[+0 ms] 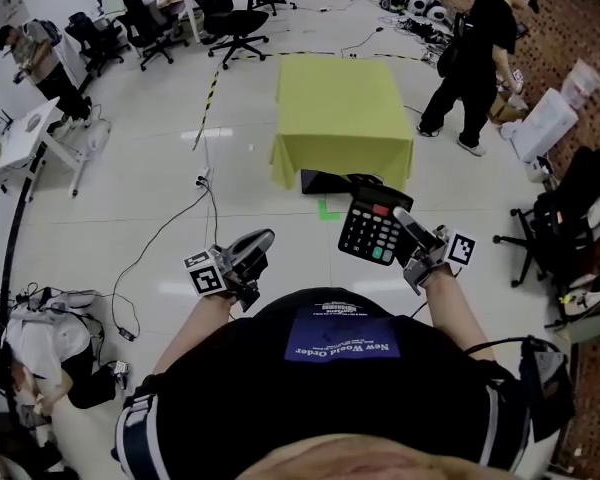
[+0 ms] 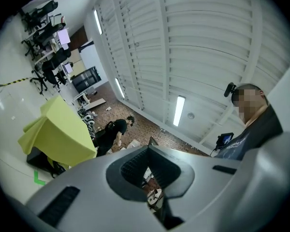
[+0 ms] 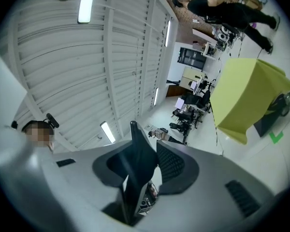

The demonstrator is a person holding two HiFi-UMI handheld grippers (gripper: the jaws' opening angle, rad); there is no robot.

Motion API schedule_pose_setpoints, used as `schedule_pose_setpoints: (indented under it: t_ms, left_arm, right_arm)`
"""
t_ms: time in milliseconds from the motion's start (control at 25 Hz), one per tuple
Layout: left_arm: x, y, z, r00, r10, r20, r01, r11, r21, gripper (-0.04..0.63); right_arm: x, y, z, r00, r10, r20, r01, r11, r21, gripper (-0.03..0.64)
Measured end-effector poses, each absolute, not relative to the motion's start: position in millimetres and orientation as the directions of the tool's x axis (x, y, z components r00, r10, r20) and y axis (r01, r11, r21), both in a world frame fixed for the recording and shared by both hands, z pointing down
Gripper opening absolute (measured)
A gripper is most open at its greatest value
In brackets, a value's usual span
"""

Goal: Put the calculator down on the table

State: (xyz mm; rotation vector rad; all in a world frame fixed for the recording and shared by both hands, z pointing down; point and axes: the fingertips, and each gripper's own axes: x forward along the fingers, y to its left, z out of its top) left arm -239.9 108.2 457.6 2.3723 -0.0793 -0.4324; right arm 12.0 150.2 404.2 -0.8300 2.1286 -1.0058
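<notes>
Left gripper (image 1: 258, 243): jaws pressed together on nothing, low at my left side.
Right gripper (image 1: 408, 226): jaws part-way apart, pinching the calculator (image 1: 372, 226) by its right side; my right gripper view shows it edge-on between the pads.
Calculator: in the air in front of me, keys up, over bare floor and well short of the table's near edge.
Grip risk: I hold only one side, so most of the body hangs free. I judge that a jolt could pivot it in the pads or drop it.
Black box (image 1: 330, 181): on the floor against the near edge. It could catch my feet as I close in.
Table (image 1: 340, 98): top bare, its cloth draping over every edge and hiding the real rim. A release close to the near edge could let the calculator slide off.
Person (image 1: 475, 68): stands off the far right corner, apart from my path for now.
</notes>
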Motion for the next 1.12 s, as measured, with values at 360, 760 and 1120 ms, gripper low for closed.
schedule_pose_setpoints:
  t_ms: [360, 760, 1120]
  left_arm:
    - [-164, 41, 453, 0.919, -0.305, -0.249, -0.072, -0.752, 0.655, 0.006]
    - [-48, -11, 441, 0.905, -0.343, -0.250, -0.101, -0.747, 0.657, 0.006]
    - [-21, -65, 457, 0.928, -0.302, -0.218, -0.084, -0.741, 0.667, 0.006]
  right_arm:
    - [92, 50, 415, -0.687, -0.661, -0.302, -0.173, 0.553, -0.815, 0.118]
    - [184, -29, 416, -0.754, -0.577, -0.314, -0.100, 0.573, -0.813, 0.118]
    - [215, -77, 434, -0.716, -0.621, -0.319, -0.111, 0.552, -0.826, 0.118]
